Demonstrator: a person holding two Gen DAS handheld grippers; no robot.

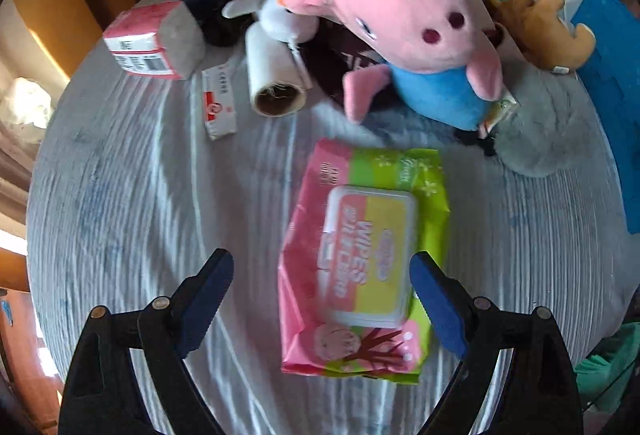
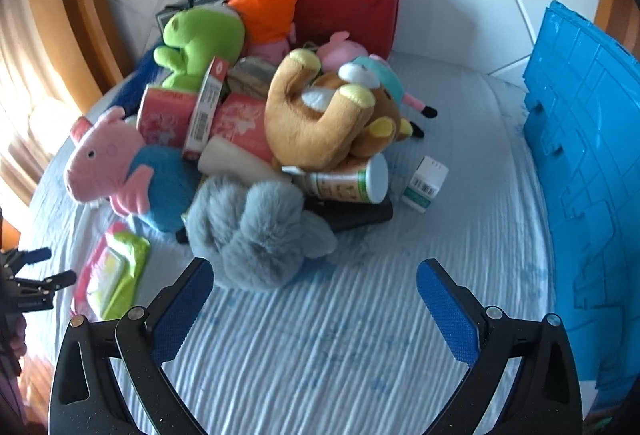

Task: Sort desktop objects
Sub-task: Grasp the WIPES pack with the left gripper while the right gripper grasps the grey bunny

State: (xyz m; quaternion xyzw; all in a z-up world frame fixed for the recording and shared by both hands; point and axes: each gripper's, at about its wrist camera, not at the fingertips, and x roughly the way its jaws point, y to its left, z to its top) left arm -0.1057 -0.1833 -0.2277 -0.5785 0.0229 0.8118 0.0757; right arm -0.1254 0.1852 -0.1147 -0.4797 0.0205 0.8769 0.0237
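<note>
**Sorting has barely started**

The left gripper (image 1: 322, 299) is wide open and holds nothing; the wipes pack (image 1: 362, 259) lies flat on the table (image 1: 140, 215) beside its right finger. In the middle, the toy pile (image 2: 256, 123) is still all mixed up. The right gripper (image 2: 314, 299) is open and empty too. The blue bin (image 2: 588, 163) waits on the right.

There is one pack of wipes (image 1: 362, 259), one red case (image 2: 344, 1) and one blue crate (image 2: 584, 171). I count one pink pig toy (image 1: 404, 35), one green dinosaur toy (image 2: 200, 39), one brown bear toy (image 2: 316, 123), one grey fluffy toy (image 2: 256, 231) and one white roll (image 1: 274, 75).
</note>
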